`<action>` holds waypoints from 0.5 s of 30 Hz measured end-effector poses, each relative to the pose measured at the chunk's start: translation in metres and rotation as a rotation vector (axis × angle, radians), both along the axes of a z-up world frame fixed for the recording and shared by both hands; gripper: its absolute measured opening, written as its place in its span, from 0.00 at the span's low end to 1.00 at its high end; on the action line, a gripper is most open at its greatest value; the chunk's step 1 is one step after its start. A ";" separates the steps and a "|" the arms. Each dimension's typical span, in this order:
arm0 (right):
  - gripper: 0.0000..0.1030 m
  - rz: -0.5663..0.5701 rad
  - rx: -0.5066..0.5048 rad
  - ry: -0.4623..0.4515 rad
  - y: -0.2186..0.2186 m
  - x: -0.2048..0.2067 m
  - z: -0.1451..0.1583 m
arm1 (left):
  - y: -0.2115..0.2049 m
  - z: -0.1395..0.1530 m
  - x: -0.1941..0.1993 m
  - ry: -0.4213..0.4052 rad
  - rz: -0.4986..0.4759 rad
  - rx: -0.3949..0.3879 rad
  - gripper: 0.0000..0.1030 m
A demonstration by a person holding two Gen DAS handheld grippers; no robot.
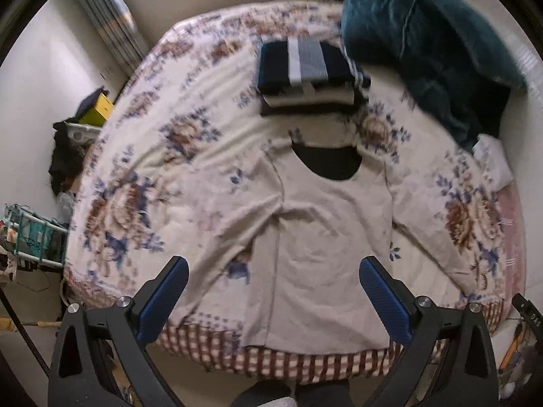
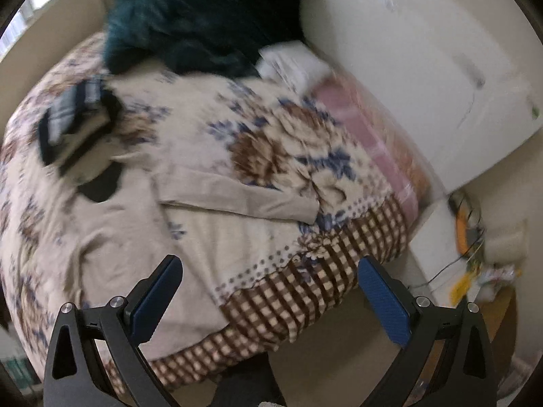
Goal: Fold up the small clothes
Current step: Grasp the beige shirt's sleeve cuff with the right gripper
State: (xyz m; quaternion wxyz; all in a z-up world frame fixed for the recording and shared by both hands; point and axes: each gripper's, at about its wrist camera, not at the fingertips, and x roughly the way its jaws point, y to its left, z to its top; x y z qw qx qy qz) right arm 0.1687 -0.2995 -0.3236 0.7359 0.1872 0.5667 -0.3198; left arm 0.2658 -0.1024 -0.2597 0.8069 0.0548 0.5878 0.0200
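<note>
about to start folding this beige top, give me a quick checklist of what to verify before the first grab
1. Left gripper open and empty: ok.
2. Right gripper open and empty: ok.
3. Top spread flat on the bed, neckline away from the person: ok, though lightly wrinkled near its left armpit.
4. Both sleeves spread out to the sides: ok; right sleeve lies straight.
5. Folded stack clear of the top: cannot tell; it sits right at the collar.
6. Hem fully on the bed: not ok, it overhangs the checked edge.
</note>
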 end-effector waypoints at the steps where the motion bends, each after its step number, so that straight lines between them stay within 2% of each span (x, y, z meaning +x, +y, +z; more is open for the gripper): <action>1: 1.00 -0.022 0.020 0.003 -0.011 0.002 -0.017 | -0.006 -0.018 0.007 0.028 0.000 0.007 1.00; 3: 1.00 -0.123 0.074 0.028 -0.054 0.002 -0.072 | -0.015 -0.056 0.021 0.083 0.000 0.027 1.00; 8: 1.00 -0.388 0.203 0.045 -0.130 -0.026 -0.180 | -0.026 -0.148 0.045 0.212 0.040 0.073 1.00; 10: 0.97 -0.470 0.235 0.039 -0.147 -0.038 -0.204 | -0.027 -0.178 0.051 0.251 0.061 0.066 1.00; 12: 0.87 -0.561 0.274 0.008 -0.166 -0.049 -0.236 | -0.028 -0.205 0.057 0.279 0.070 0.065 1.00; 13: 0.84 -0.580 0.287 0.001 -0.168 -0.053 -0.240 | -0.029 -0.215 0.060 0.286 0.071 0.066 1.00; 15: 0.80 -0.628 0.335 -0.047 -0.179 -0.052 -0.267 | -0.030 -0.234 0.065 0.297 0.075 0.065 1.00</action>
